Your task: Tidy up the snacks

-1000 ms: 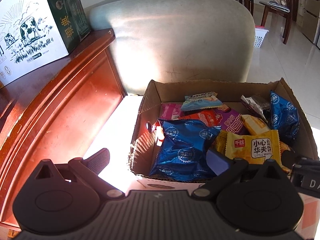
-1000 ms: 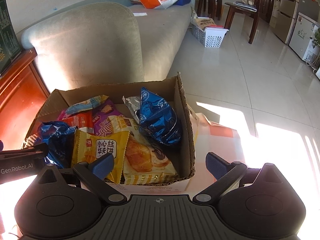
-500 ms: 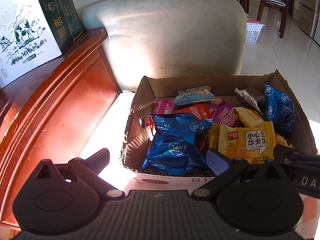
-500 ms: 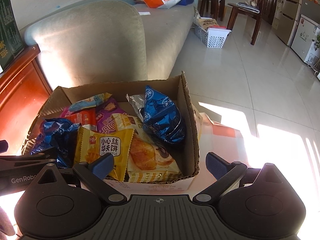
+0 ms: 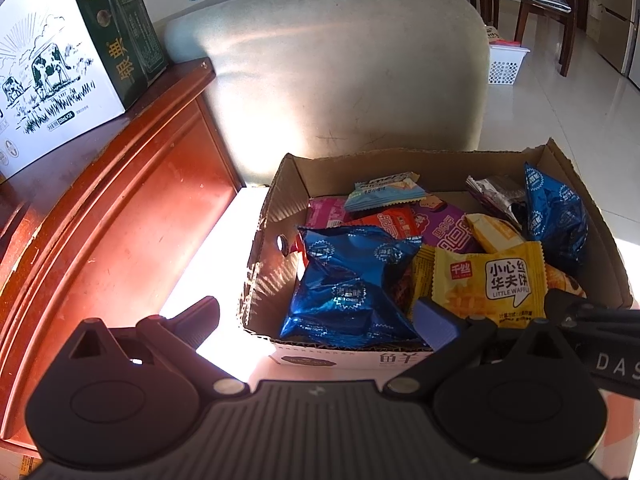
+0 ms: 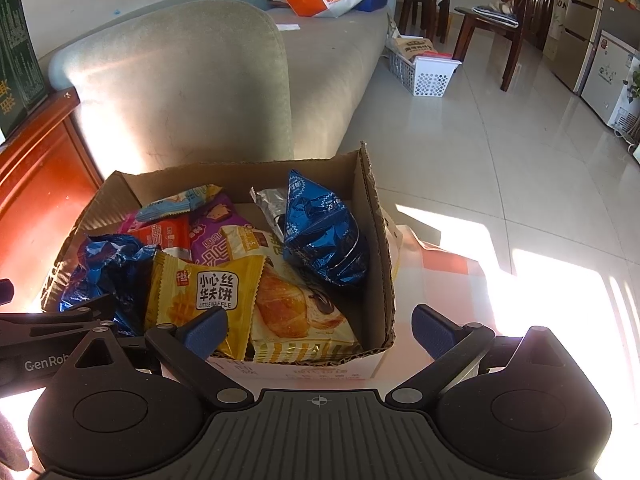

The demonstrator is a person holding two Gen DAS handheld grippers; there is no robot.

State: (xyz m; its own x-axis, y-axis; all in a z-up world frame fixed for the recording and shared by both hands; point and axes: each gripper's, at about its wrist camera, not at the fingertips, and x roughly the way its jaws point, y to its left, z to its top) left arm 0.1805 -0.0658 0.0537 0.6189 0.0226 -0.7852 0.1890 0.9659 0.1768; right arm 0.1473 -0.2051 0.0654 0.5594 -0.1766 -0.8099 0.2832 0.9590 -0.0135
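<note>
Tongs (image 6: 320, 324) gape before glossy, crinkled snacks (image 6: 320, 236).

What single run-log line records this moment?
left gripper: open, empty | right gripper: open, empty | cardboard box: full of snacks | stage: near box, nothing grasped

A home living room — a grey sofa (image 6: 192, 92), glossy tiled floor (image 6: 500, 152), a wooden chair (image 6: 492, 36), a fridge (image 6: 580, 20) with magnets, a white laundry-style basket (image 6: 428, 74) — sunlight falling across it all.
</note>
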